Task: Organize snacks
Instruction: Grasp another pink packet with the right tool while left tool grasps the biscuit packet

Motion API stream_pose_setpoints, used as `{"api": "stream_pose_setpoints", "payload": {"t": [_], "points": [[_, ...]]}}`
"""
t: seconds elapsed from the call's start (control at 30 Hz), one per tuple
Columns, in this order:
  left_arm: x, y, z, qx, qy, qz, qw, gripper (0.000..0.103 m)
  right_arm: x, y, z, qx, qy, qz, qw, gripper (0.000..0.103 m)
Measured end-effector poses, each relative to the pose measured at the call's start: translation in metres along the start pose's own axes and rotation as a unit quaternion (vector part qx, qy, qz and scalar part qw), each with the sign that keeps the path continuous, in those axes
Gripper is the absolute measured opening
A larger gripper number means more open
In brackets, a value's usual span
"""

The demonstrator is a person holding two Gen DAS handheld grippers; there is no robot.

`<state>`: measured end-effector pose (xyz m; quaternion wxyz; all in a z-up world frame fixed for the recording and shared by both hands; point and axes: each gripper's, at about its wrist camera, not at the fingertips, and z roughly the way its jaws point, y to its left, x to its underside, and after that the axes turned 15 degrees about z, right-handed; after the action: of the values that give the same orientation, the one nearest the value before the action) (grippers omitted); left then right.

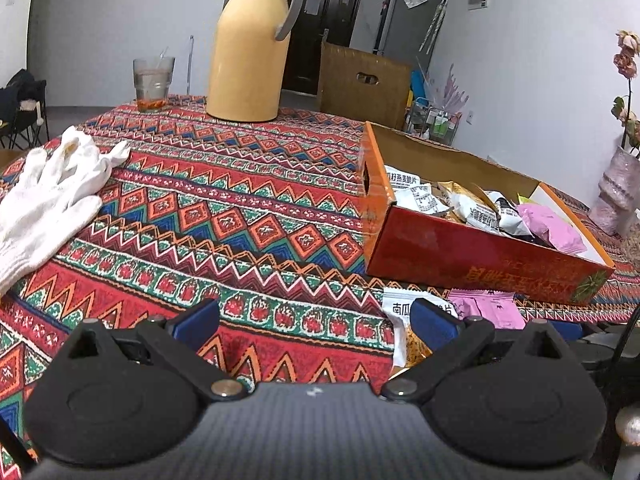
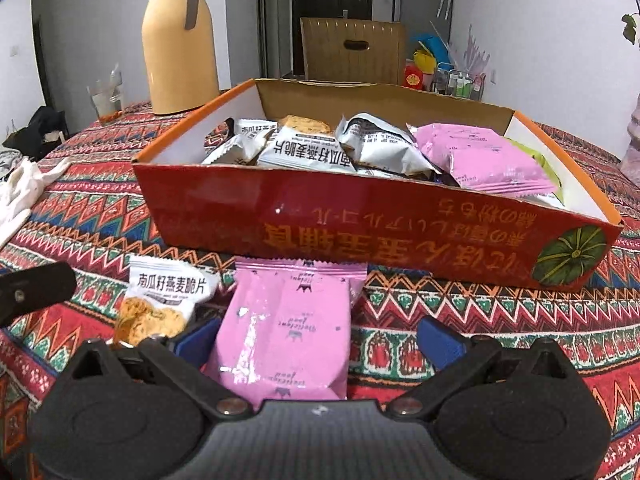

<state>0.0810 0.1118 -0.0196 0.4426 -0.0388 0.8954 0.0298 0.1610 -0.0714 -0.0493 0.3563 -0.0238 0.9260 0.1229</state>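
Observation:
A red cardboard box (image 2: 360, 216) holds several white and pink snack packets. In front of it on the patterned cloth lie a pink packet (image 2: 288, 328) and a white crisp packet (image 2: 168, 304). My right gripper (image 2: 320, 340) is open, its blue fingers on either side of the pink packet, not closed on it. In the left wrist view the box (image 1: 460, 256) is to the right, with the white packet (image 1: 404, 320) and pink packet (image 1: 492, 308) below it. My left gripper (image 1: 316, 320) is open over bare cloth, its right finger just in front of the white packet.
A yellow thermos jug (image 1: 252, 52) and a drinking glass (image 1: 153, 82) stand at the far side of the table. White cloth gloves (image 1: 48, 200) lie at the left. A pink vase (image 1: 618, 196) with flowers is at the right edge. A wooden chair (image 2: 352, 52) stands behind the table.

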Motion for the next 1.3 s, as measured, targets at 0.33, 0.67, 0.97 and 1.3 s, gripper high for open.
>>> {"api": "stream_pose_setpoints", "payload": {"t": [0.33, 0.67, 0.97, 1.3], "points": [[0.001, 0.001, 0.002, 0.001, 0.007, -0.002, 1.0, 0.103, 0.002, -0.001, 0.0, 0.0, -0.01, 0.003, 1.0, 0.103], [0.001, 0.0, 0.002, 0.002, 0.008, 0.0, 1.0, 0.103, -0.001, -0.004, -0.012, -0.023, -0.018, -0.008, 1.0, 0.061], [0.001, -0.001, 0.007, -0.001, 0.019, 0.001, 0.9998, 0.103, 0.0, -0.018, -0.019, -0.021, -0.025, -0.001, 0.999, 0.061], [-0.003, -0.007, 0.01, -0.007, 0.039, 0.01, 0.9992, 0.103, -0.002, -0.062, -0.043, -0.021, -0.064, 0.028, 0.997, 0.061]]}}
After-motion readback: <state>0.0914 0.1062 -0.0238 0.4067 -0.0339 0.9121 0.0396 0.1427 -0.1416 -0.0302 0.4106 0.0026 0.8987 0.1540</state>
